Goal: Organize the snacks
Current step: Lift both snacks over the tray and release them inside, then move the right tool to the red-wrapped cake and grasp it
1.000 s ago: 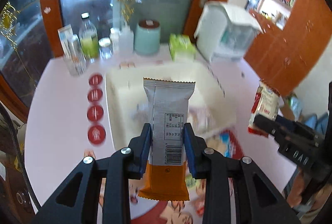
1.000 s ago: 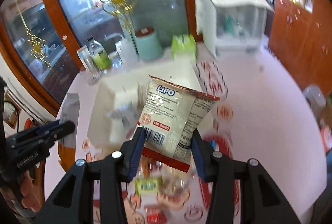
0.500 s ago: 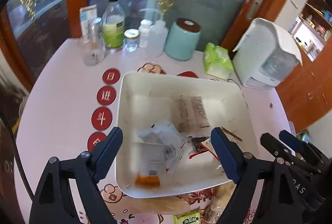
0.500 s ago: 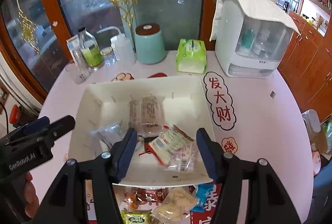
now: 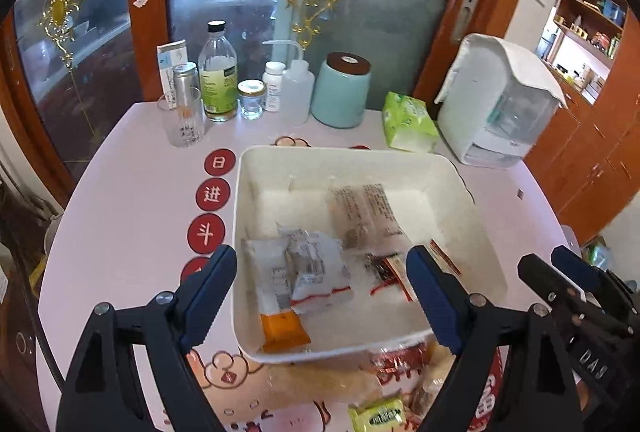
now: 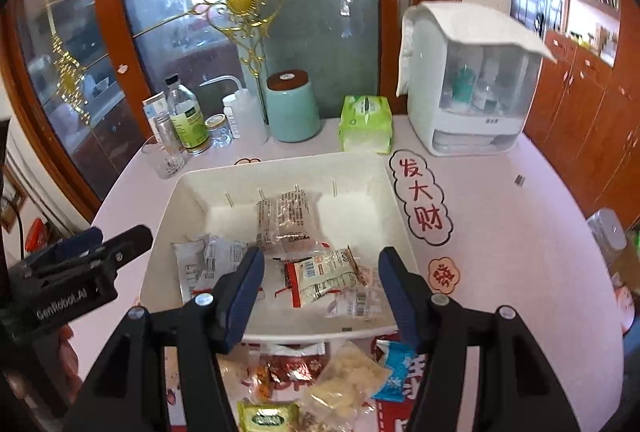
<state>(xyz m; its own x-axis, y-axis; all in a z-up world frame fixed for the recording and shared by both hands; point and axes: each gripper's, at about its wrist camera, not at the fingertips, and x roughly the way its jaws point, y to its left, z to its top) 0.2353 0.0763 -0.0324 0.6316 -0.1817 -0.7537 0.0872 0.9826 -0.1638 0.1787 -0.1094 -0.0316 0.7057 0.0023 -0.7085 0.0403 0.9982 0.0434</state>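
Observation:
A white bin [image 5: 352, 155] [image 6: 280, 164] sits mid-table and holds several snack packets. The silver and orange bar [image 5: 276, 296] lies at its front left. The red-edged Lipo packet [image 6: 324, 274] lies at its front right. My left gripper [image 5: 324, 296] is open and empty above the bin's near edge. My right gripper [image 6: 320, 292] is open and empty above the bin's near edge. Loose snacks lie on the table in front of the bin: a green packet [image 6: 267, 417], a pale yellow bag [image 6: 348, 380], a blue packet [image 6: 394, 372].
At the back stand a glass [image 5: 184, 120], bottles [image 5: 218, 72], a teal canister [image 5: 341, 90], a green tissue pack [image 5: 408, 122] and a white dispenser [image 5: 496, 100]. Red round stickers [image 5: 214, 194] line the pink table left of the bin.
Both grippers opened and dropped their packets into the bin: the orange bar from the left, the Lipo packet from the right. Both grippers have since pulled back slightly.

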